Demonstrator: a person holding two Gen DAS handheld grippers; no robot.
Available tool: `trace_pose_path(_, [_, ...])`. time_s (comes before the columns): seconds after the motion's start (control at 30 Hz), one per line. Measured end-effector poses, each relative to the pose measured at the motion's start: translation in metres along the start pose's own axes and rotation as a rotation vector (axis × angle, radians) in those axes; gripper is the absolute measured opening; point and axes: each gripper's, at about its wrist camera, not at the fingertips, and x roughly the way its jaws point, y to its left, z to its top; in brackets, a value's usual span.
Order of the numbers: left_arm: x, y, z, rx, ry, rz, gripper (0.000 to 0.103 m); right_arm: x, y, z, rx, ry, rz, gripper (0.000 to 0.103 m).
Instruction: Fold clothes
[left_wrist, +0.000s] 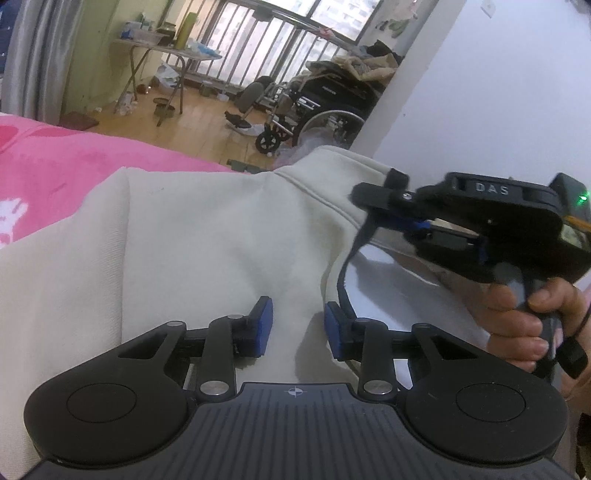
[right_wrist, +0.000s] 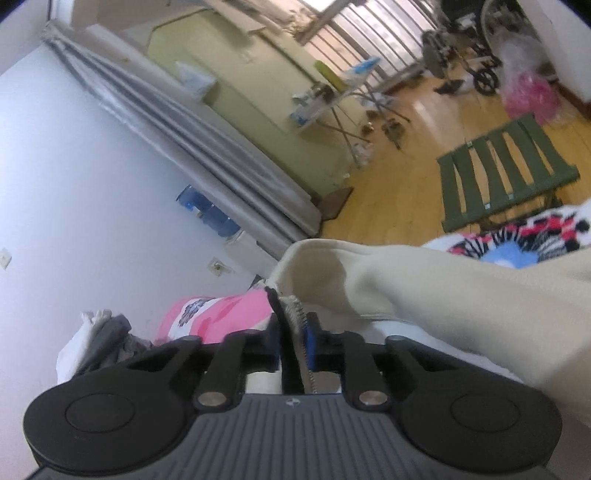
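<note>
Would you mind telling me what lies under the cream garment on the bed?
A pink patterned bedcover shows beyond the cream garment at its left edge and runs beneath it. What the bedcover looks like under the garment, and whether anything else lies there, is hidden by the cloth.

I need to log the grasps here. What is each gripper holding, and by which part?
The right gripper pinches the cream garment by its zipper edge. The left gripper holds nothing; jaws open.

We see soft daylight that enters through the barred window (left_wrist: 295, 40), which is overexposed. The room is moderately bright, with faint shadows under the left gripper (left_wrist: 298, 326). The right wrist view is blurred by motion. Both views bend strongly and darken at the corners.
</note>
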Motion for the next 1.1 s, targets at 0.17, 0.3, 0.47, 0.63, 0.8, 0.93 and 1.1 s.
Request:
trace_pose_path(0.17, [-0.001,-0.006,0.001,0.045,-0.005,0.004,0.033,-0.007,0.036,0.005,-0.162,-0.007,-0.115,0.008])
trace_pose_path(0.3, [-0.002,-0.025,-0.006,0.202,-0.001,0.025,0.041,0.010,0.064,-0.004,-0.369,0.027,-0.272,0.008])
trace_pose_path(0.47, [-0.007,-0.045,-0.015,0.320,-0.019,0.041,0.042,0.033,0.099,-0.016,-0.631,0.071,-0.467,0.008])
trace_pose_path(0.63, [-0.014,-0.049,-0.017,0.329,-0.043,0.024,0.043,0.056,0.134,-0.029,-0.892,0.116,-0.661,0.008])
trace_pose_path(0.8, [-0.003,-0.068,-0.020,0.409,-0.020,-0.011,0.043,0.075,0.141,-0.043,-0.980,0.159,-0.698,0.008])
trace_pose_path(0.93, [0.010,-0.071,-0.027,0.455,0.034,0.035,0.043,0.075,0.133,-0.032,-0.858,0.176,-0.662,0.008])
trace_pose_path(1.1, [0.013,-0.070,-0.030,0.468,0.047,0.049,0.043,0.047,0.102,0.000,-0.530,0.128,-0.512,0.012])
